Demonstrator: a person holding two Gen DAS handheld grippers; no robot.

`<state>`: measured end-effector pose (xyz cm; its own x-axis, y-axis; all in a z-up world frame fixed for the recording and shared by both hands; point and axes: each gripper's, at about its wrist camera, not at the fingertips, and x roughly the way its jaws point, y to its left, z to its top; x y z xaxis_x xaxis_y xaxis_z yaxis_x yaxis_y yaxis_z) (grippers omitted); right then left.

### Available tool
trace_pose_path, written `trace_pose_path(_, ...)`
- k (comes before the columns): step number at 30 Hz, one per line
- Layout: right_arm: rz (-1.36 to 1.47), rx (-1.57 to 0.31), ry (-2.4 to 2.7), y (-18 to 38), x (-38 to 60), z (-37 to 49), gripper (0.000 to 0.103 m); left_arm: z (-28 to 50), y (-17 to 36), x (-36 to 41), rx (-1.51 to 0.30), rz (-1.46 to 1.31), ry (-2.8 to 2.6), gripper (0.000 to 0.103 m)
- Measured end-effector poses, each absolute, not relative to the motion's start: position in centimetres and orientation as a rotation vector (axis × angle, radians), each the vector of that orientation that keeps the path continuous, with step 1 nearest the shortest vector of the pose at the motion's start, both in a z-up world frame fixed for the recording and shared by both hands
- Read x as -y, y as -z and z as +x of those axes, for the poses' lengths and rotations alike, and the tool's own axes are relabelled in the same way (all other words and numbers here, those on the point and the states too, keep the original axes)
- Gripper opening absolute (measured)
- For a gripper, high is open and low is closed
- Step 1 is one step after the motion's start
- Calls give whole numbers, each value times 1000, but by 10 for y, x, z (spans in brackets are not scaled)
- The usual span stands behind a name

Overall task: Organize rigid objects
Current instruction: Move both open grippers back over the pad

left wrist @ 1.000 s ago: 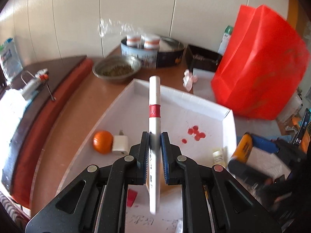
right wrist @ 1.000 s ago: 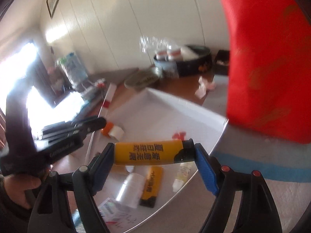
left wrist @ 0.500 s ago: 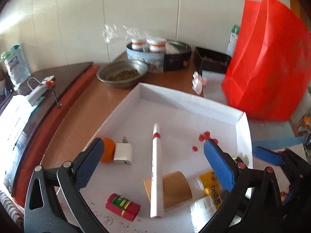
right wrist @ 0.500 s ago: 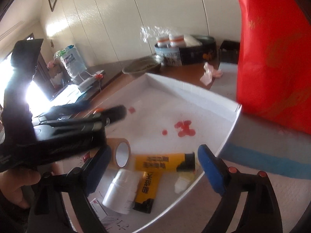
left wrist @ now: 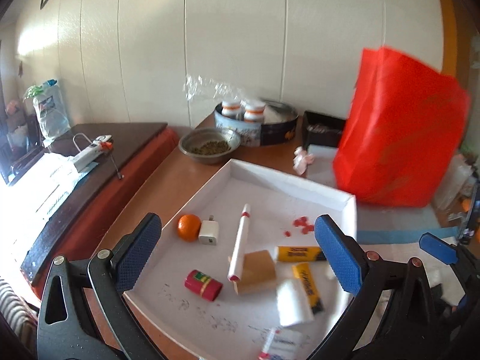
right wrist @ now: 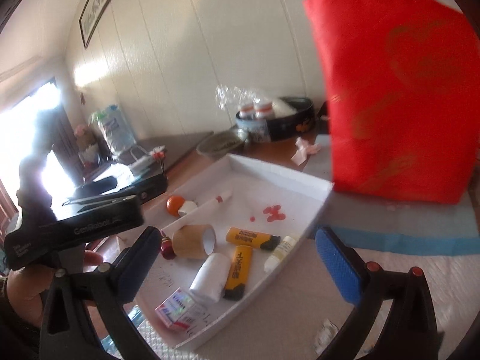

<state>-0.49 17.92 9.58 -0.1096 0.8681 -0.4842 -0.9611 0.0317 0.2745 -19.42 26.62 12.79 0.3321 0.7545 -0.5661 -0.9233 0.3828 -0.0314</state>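
A white tray [left wrist: 288,180] [right wrist: 279,168] holds a white marker with a red band [left wrist: 239,241] [right wrist: 210,205] leaning on a brown tape roll [left wrist: 258,271] [right wrist: 193,241], two yellow tubes [left wrist: 297,253] [right wrist: 252,237], a white bottle [right wrist: 210,276], a red cylinder [left wrist: 203,285], an orange [left wrist: 188,227] and a white charger [left wrist: 209,232]. My left gripper [left wrist: 237,258] is open and empty above the tray's near side. My right gripper [right wrist: 237,258] is open and empty above the tray's near right edge.
A red bag [left wrist: 399,147] [right wrist: 399,96] stands right of the tray. A metal bowl [left wrist: 209,148], a round tin with jars [left wrist: 255,123] and a black box [left wrist: 322,129] sit behind it. A medicine box [right wrist: 180,312] lies in the tray's near corner.
The left gripper opened and let the marker drop onto the tape roll. The right gripper opened and let the yellow tube fall into the tray. Both grippers pulled back and up.
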Motion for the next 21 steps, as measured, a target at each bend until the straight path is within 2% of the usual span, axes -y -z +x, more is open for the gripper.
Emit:
trace_pose_path(7, 1, -554, -1453, -129, -97, 49, 103, -192, -160, -217, -437, -341, -1012, 103)
trace_pose_path(11, 110, -458, -1279, -144, -35, 101, 103, -176, -158, -194, -450, -348, -906, 103)
trace_pose_path(15, 190, -456, -1128, -141, 9, 146, 103, -143, -135, -177, -549, -360, -797, 103)
trace_pose_path(21, 200, -555, -1030, -109, 44, 175, 103, -92, -87, -164, -716, -400, -657, 103)
